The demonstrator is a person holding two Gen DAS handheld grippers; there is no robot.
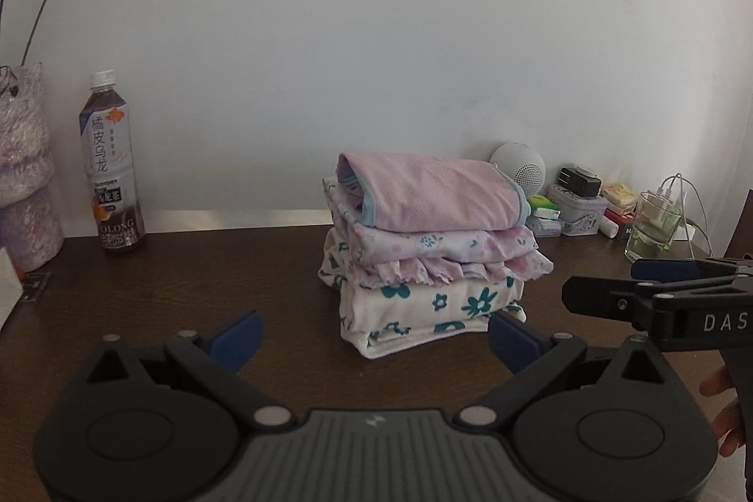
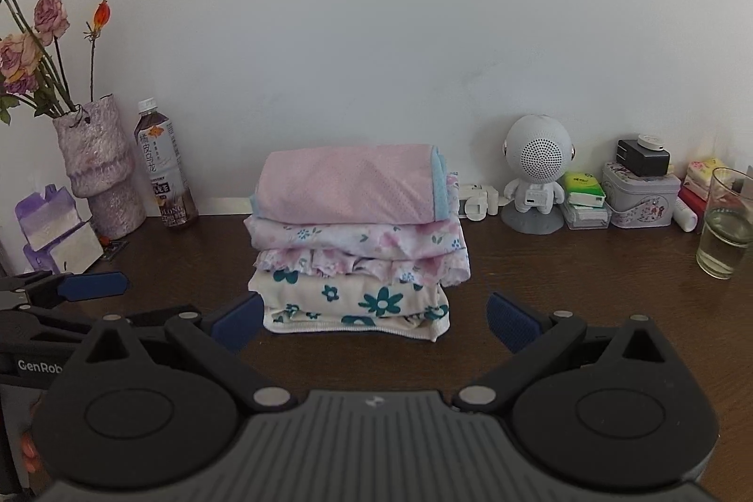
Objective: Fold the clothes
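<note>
A neat stack of folded clothes [image 1: 423, 252] [image 2: 353, 243] sits mid-table near the wall. On top lies a pink mesh piece with blue trim [image 2: 348, 184], under it a pink floral ruffled piece [image 2: 362, 255], and at the bottom a cream piece with teal flowers [image 2: 362, 304]. My left gripper [image 1: 374, 339] is open just in front of the stack, holding nothing. My right gripper [image 2: 374, 321] is open too, its blue pads on either side of the stack's front. Each gripper shows sideways in the other's view: the right gripper [image 1: 602, 281] and the left gripper [image 2: 157, 297].
Dark wooden table [image 2: 588, 276] against a white wall. At the left stand a tea bottle [image 1: 110, 168] and a vase of dried flowers [image 2: 101, 168]. At the right are a white speaker figure [image 2: 536, 172], tins and boxes [image 2: 640, 196], and a glass of water [image 2: 724, 224].
</note>
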